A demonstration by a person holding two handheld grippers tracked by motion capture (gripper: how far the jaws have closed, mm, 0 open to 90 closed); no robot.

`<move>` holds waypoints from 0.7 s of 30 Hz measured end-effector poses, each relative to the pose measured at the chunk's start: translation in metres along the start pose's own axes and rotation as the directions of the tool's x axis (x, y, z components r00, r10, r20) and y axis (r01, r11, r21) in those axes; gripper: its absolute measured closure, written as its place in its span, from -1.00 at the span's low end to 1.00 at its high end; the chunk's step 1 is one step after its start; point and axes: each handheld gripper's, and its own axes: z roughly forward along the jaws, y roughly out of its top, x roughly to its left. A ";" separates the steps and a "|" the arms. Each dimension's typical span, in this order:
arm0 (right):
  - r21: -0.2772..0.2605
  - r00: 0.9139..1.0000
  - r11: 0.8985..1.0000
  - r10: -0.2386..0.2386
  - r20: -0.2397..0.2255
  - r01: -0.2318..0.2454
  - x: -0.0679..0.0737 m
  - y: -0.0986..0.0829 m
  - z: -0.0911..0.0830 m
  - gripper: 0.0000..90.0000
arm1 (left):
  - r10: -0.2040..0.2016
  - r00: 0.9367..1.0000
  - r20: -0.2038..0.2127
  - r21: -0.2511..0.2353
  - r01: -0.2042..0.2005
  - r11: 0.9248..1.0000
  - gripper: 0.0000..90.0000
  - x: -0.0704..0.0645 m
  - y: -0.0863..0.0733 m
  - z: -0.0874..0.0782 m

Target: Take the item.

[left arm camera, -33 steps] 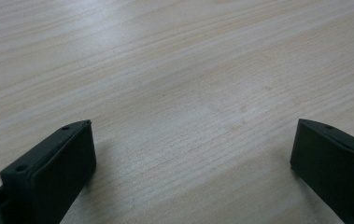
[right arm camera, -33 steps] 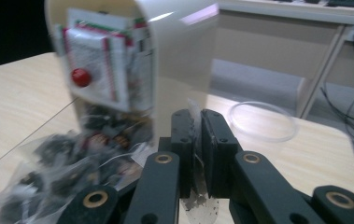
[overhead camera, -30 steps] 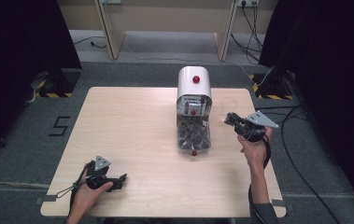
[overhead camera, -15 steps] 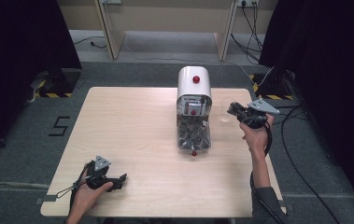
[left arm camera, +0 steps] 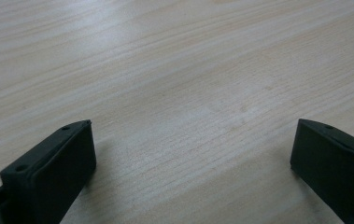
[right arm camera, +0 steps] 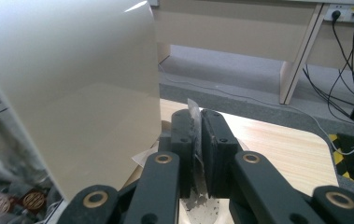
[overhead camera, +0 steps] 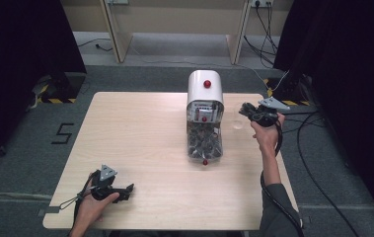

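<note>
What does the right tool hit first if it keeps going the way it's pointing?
Probably the white dispenser. The right tool, shut on a thin clear wrapper, points toward its side; the housing looms just left of the jaws. Depth is unclear, so it could graze past toward the table's far edge.

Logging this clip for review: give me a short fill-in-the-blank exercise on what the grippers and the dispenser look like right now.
1. The left gripper rests with its jaws ____.
2. The right gripper is shut on a thin ____ packet.
3. The knob on the white dispenser is ____.

Missing words: open; clear; red
</note>
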 end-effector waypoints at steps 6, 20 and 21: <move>0.020 1.000 1.000 0.004 0.018 -0.005 -0.002 0.002 0.010 0.88 | 0.000 1.000 0.000 0.000 0.000 1.000 -1.00 0.000 0.000 0.000; 0.038 0.998 0.999 0.024 0.056 -0.026 -0.007 0.000 0.033 0.88 | 0.000 1.000 0.000 0.000 0.000 1.000 -1.00 0.000 0.000 0.000; 0.039 0.998 0.999 0.023 0.059 -0.026 -0.008 -0.001 0.034 0.87 | 0.000 1.000 0.000 0.000 0.000 1.000 -1.00 0.000 0.000 0.000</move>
